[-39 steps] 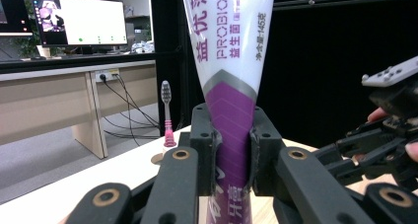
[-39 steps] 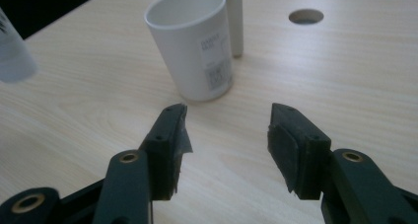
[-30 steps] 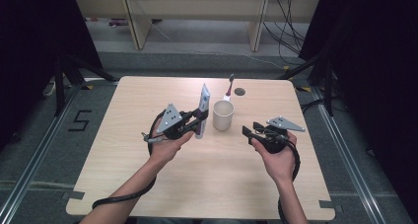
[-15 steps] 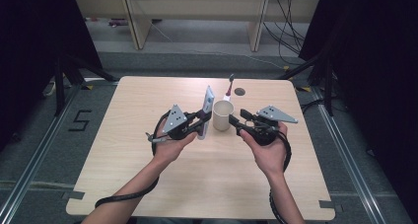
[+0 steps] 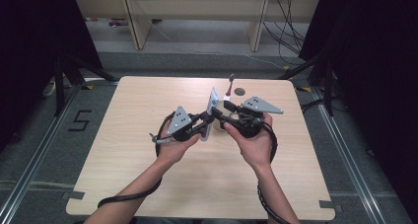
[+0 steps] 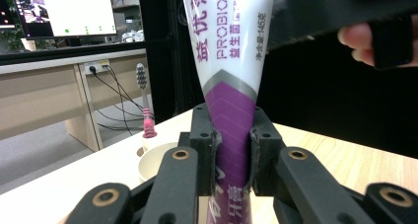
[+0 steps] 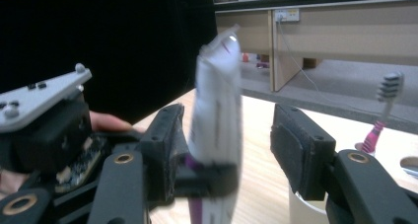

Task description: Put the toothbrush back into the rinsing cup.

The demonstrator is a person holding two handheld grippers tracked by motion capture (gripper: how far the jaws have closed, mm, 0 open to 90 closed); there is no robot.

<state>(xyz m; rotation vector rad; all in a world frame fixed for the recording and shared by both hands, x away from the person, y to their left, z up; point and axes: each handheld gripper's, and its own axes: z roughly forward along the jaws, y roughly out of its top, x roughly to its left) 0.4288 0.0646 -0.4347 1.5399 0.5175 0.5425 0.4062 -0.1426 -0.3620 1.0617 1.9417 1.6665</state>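
Note:
A white and purple toothpaste tube (image 5: 213, 101) (image 6: 231, 61) stands upright above the table, and my left gripper (image 5: 205, 126) (image 6: 231, 152) is shut on its purple lower part. My right gripper (image 5: 217, 113) (image 7: 226, 145) is at the tube from the right. Its jaws have just been opening and stand open on either side of the tube (image 7: 217, 120), pads (image 7: 296, 145) clear of it. Behind sits a cream cup (image 6: 155, 161) (image 7: 305, 209) with a pink-handled toothbrush (image 5: 229, 86) (image 6: 143, 95) (image 7: 382, 110) standing in it.
The wooden table (image 5: 148, 184) has a small dark round hole (image 5: 240, 91) near its far edge. Cables trail from both grippers toward the near edge. Beyond the table are a light wooden desk (image 6: 44, 100) and black curtains.
My right gripper has moved left and up from the table's right side to the tube, and its jaws now flank it. The left gripper has kept the tube where it was.

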